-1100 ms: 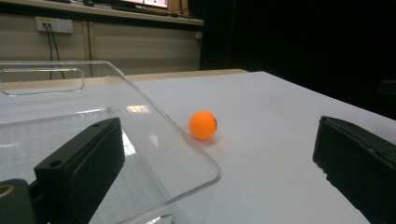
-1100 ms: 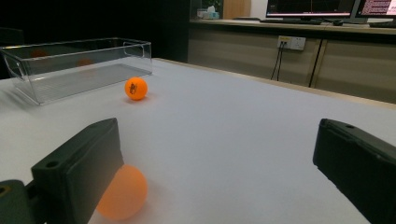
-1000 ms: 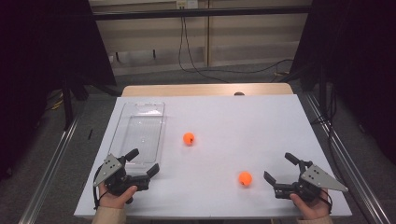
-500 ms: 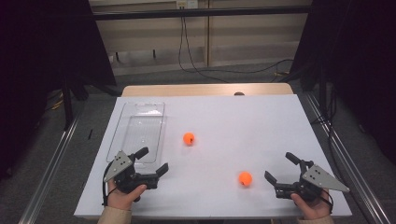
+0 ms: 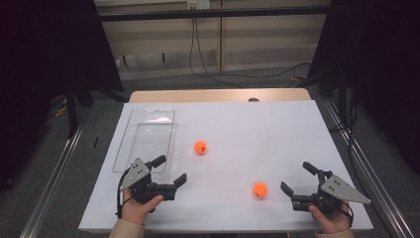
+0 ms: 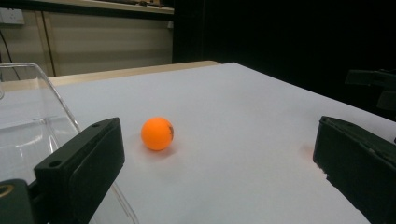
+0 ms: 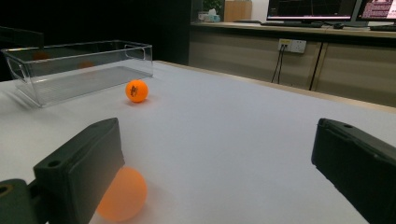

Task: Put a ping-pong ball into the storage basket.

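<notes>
Two orange balls lie on the white table. The far ball rests just right of a clear plastic tray. The near ball sits close to my right gripper, partly behind its left jaw. That gripper stands open at the front right, its jaws pointing left toward the ball. My left gripper is open at the front left beside the tray's near end, facing the far ball with nothing between its jaws.
The tray is empty and runs along the table's left side. A wooden strip borders the far edge. Dark curtains flank both sides, and cables lie on the floor beyond. Monitors stand on a bench in the right gripper view.
My left gripper has moved right and forward along the tray's near end, turning toward the far ball. The right gripper and both balls have stayed put.
</notes>
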